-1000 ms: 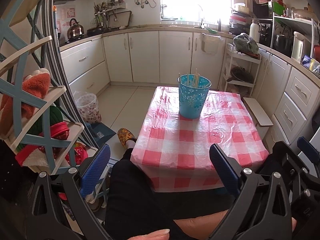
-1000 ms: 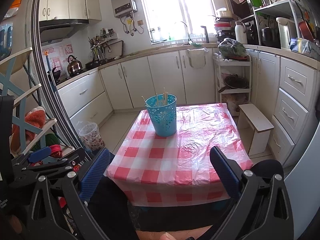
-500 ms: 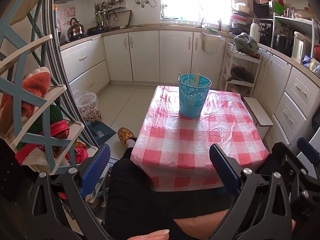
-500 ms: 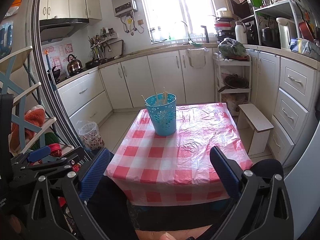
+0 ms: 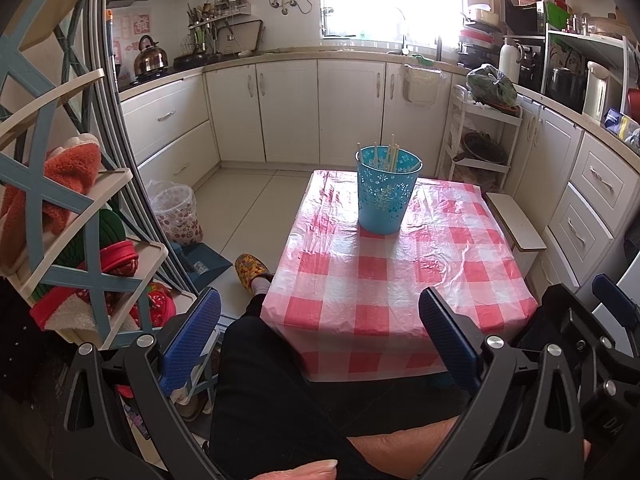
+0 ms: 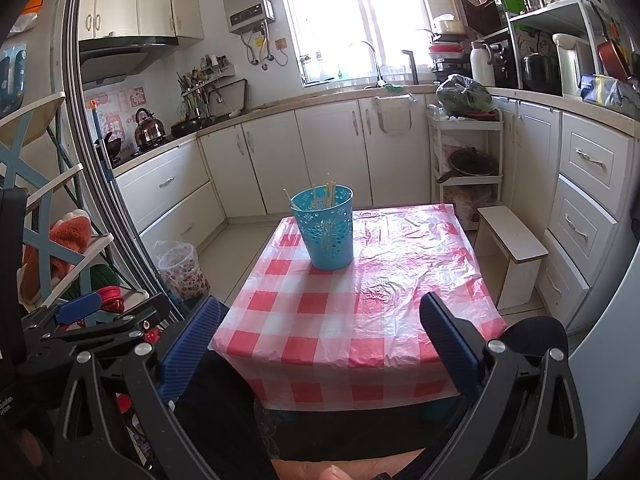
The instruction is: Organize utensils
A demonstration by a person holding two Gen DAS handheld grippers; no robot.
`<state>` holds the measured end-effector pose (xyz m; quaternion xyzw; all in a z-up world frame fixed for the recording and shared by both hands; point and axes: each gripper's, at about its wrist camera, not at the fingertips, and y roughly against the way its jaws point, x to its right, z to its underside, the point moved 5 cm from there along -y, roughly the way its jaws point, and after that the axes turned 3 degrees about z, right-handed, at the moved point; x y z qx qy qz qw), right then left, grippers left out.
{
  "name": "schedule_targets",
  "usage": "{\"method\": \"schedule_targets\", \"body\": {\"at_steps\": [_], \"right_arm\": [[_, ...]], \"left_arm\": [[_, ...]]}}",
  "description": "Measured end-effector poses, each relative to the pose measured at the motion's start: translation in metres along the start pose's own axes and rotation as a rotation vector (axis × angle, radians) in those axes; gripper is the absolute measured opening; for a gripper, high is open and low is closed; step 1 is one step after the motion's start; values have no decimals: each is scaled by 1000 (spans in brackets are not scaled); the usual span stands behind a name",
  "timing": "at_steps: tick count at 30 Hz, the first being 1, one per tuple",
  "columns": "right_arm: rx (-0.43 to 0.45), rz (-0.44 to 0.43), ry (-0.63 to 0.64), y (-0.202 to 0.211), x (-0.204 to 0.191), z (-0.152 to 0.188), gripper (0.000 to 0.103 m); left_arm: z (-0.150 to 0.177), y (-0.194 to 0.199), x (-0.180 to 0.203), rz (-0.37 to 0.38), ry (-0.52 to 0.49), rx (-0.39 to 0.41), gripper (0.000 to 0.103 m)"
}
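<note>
A blue perforated utensil holder [image 5: 385, 191] stands at the far side of a table with a red-and-white checked cloth [image 5: 396, 276]. Several pale chopsticks [image 5: 391, 155] stand upright in it. It also shows in the right wrist view [image 6: 326, 232], with the chopsticks [image 6: 329, 194] poking out. My left gripper [image 5: 320, 336] is open and empty, held back from the table's near edge above the person's lap. My right gripper [image 6: 320, 340] is open and empty, also short of the table [image 6: 360, 312]. Each gripper shows at the edge of the other's view.
A blue-and-cream shelf rack [image 5: 68, 216] with soft items stands close on the left. A small white stool [image 5: 516, 224] sits right of the table. White cabinets [image 5: 296, 112] line the back and right walls. A bin [image 5: 176, 212] stands on the floor at left.
</note>
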<state>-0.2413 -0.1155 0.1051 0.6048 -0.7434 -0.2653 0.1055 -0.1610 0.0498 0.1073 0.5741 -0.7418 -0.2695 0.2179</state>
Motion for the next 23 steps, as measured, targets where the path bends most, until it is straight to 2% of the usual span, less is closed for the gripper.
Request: {"method": "schedule_targets", "body": {"at_steps": [4,7,9,15,23], "right_arm": [[-1,0,0,0,0,2,96],[-7,2,-1,-1,0,4,96],[-9,6,-4,-2,3,4,96],[-20,19,-19,-7,9,5,96],[-50,33,-13,-16,12,9,96]], "left_arm": [[1,-1,-1,14,6,-11,95],[4,-9,-1,95,33,-44,95],[7,-14,-3,121,50,-55,95],[7,-15,-4,57,21,-18,95],[8,-26,-4,59,32,-48,95]]}}
